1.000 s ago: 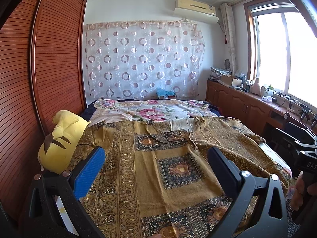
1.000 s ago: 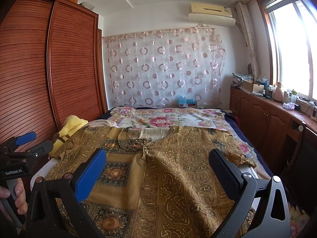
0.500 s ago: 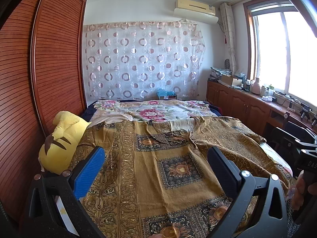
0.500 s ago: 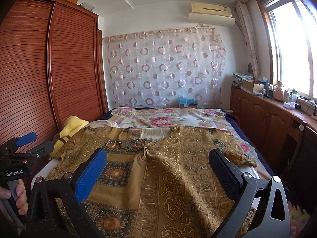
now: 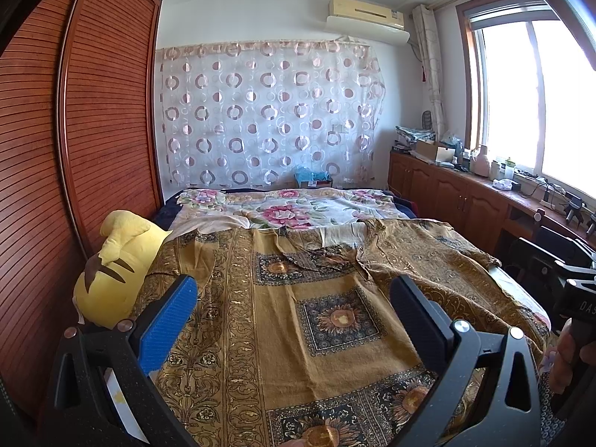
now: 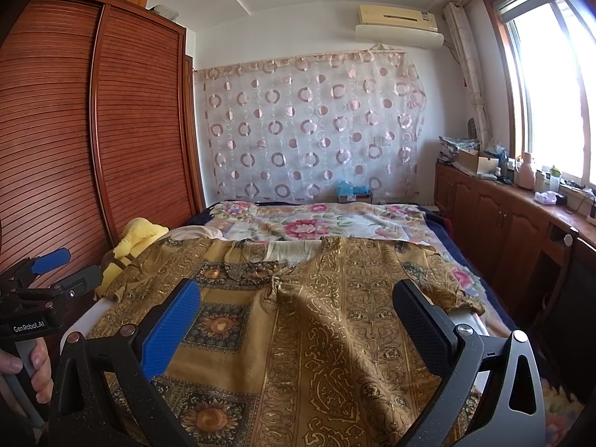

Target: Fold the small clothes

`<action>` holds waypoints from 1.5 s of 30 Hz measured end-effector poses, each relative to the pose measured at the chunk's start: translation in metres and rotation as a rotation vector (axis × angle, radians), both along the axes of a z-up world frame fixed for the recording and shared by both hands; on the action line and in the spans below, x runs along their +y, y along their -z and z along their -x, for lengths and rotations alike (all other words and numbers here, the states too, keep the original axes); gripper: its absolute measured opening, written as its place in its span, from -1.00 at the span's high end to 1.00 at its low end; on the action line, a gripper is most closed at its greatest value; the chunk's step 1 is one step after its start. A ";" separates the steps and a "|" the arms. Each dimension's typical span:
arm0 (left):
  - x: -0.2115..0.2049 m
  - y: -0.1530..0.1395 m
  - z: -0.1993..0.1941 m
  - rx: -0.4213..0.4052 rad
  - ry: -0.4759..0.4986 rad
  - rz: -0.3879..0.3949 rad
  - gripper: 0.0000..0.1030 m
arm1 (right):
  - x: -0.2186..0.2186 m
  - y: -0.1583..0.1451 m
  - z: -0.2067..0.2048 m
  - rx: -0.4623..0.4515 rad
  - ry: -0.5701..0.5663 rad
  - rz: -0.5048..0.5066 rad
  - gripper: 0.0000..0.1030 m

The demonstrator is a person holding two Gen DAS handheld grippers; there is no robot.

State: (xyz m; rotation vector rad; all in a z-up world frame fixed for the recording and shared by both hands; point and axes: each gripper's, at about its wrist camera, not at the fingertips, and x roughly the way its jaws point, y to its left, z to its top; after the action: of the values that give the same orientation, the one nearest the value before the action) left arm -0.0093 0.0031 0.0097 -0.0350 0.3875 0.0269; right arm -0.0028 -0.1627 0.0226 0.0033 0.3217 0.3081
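A gold-brown patterned garment (image 5: 298, 316) (image 6: 316, 335) lies spread flat on the bed, neckline toward the far end, sleeves out to both sides. My left gripper (image 5: 294, 298) hovers open above its near left part, with nothing between the fingers. My right gripper (image 6: 298, 301) is open too, above the near right part. The left gripper (image 6: 56, 275) also appears at the left edge of the right wrist view, held by a hand (image 6: 26, 372). A piece of the right gripper (image 5: 573, 290) appears at the right edge of the left wrist view.
A yellow plush toy (image 5: 115, 272) (image 6: 138, 238) rests at the bed's left side against the wooden wardrobe (image 5: 74, 149). A floral sheet (image 5: 283, 208) covers the far half of the bed. Cluttered wooden cabinets (image 6: 503, 219) run along the right under the window.
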 end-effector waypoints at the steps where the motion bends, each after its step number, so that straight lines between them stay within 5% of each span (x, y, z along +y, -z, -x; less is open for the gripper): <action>1: 0.000 -0.001 0.000 -0.001 0.000 0.000 -1.00 | 0.001 0.000 0.000 0.000 0.000 0.001 -0.99; 28: 0.007 -0.002 -0.001 0.028 -0.007 0.014 -1.00 | 0.002 0.005 -0.004 0.014 -0.027 -0.004 -0.99; 45: 0.105 0.054 -0.025 0.135 -0.167 0.045 -1.00 | 0.020 0.030 -0.050 0.138 -0.182 0.040 -0.99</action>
State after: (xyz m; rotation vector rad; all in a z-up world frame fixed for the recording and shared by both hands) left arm 0.0160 0.1085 -0.0447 -0.1105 0.5197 0.1860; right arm 0.0475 -0.1426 -0.0078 -0.0450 0.4662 0.4834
